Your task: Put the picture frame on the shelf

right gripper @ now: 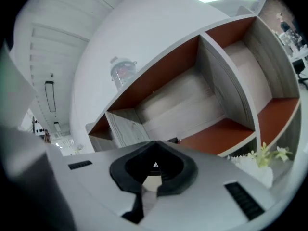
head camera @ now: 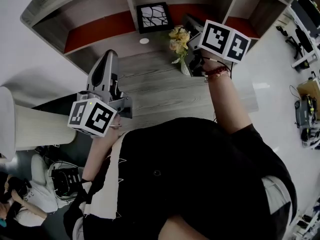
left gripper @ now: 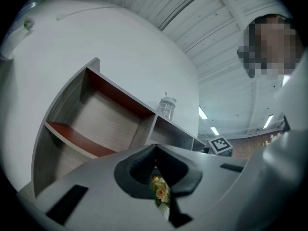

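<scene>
Already the picture frame [head camera: 154,17] stands on the shelf [head camera: 100,29] at twelve o'clock, so little seems left; left gripper [left gripper: 155,148] and right gripper [right gripper: 154,147] are pressed together, empty

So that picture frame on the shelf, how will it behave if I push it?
The picture frame looks stiff: its black border is straight and square. It is probably light, since it fills little of its bay. It seems to stand on its lower edge in the shelf, so a push high up may tip it.
</scene>
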Tool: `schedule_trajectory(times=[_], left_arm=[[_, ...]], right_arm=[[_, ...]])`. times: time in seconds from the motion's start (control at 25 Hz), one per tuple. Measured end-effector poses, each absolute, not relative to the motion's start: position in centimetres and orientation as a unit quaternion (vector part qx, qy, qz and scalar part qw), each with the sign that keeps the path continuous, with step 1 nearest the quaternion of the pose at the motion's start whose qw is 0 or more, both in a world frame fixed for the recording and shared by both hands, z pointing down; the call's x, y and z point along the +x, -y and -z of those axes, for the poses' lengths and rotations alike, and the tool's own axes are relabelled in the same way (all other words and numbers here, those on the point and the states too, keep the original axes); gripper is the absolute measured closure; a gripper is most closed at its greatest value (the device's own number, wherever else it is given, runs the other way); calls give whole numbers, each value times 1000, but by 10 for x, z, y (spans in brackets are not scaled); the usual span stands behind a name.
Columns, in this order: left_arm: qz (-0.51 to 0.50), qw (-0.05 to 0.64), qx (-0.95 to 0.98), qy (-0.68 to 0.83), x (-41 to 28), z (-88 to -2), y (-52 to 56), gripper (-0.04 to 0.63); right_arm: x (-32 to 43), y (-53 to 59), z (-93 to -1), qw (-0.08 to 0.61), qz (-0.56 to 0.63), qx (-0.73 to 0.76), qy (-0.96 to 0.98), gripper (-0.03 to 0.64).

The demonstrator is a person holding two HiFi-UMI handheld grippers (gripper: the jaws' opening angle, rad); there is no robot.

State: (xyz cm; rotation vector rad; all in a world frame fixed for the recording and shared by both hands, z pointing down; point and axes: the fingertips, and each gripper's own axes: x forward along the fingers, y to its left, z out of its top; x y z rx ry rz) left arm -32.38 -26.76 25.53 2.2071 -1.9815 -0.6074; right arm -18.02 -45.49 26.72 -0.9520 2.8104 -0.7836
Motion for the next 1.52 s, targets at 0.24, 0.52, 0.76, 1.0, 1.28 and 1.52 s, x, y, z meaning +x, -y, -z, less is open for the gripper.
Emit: schedule_trajectory(times=[0.24,0.52,0.76,1.0,1.28,1.52], left_arm=[[202,60,728,653,-296,-261,267,584],[191,61,733,650,-255,-271,261,584],[181,48,722,666,-235,-275,242,584],[170,31,703,690,-230,-278,222,584],[165,39,701,693,-217,-294,208,584],[164,46,701,693,-209,-299,202,584]], right_arm=[[-155,421,-261,78,278,-263,-921,614],[-128,386,-266,86,271,-231,-931,614],[-112,362,-277,75,237,-231,-941,614],[-103,348,-288,73,205,-235,-947,612],[-96,330,-305,45,168,-240,-955,612],[-97,317,-314,21,145,-233,-961,612]])
